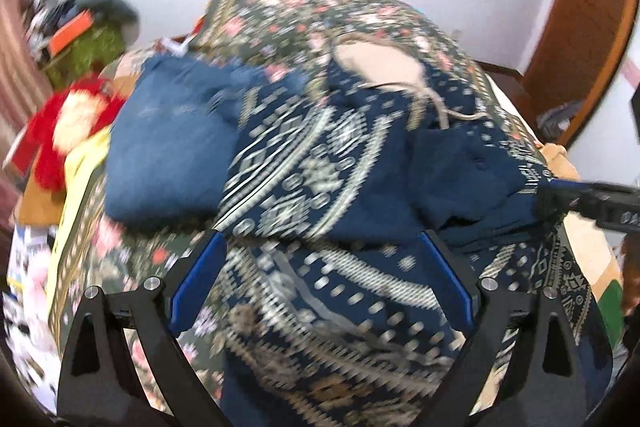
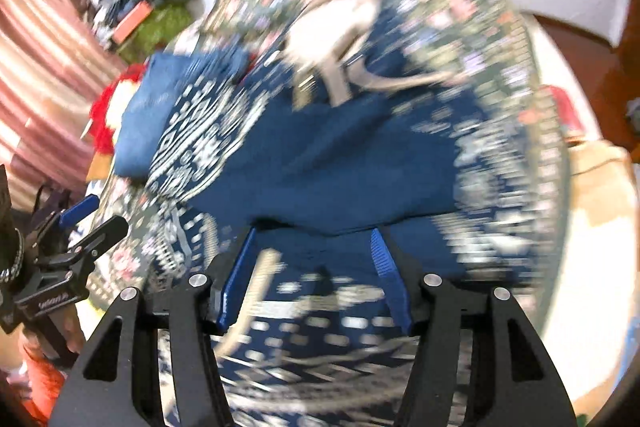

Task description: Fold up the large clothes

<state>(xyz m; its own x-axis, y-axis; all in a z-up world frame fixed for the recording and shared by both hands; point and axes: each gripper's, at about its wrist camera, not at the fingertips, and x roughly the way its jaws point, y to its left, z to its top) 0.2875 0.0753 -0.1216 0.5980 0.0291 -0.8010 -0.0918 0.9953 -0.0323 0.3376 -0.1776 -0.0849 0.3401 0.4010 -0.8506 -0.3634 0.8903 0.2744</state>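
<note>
A large navy garment with a white and beige print lies spread on a bed, with a beige inner neck part at its far end. It also shows in the right wrist view. My left gripper is open, its blue pads hovering wide over the garment's near part. My right gripper is open over the near edge, fingers apart with cloth below them. The right gripper also shows at the right edge of the left wrist view. The left gripper shows at the left of the right wrist view.
A floral bedspread covers the bed. A folded blue garment lies left of the printed one. A red and white plush item and clutter sit at the far left. A wooden door stands right. Striped curtain hangs left.
</note>
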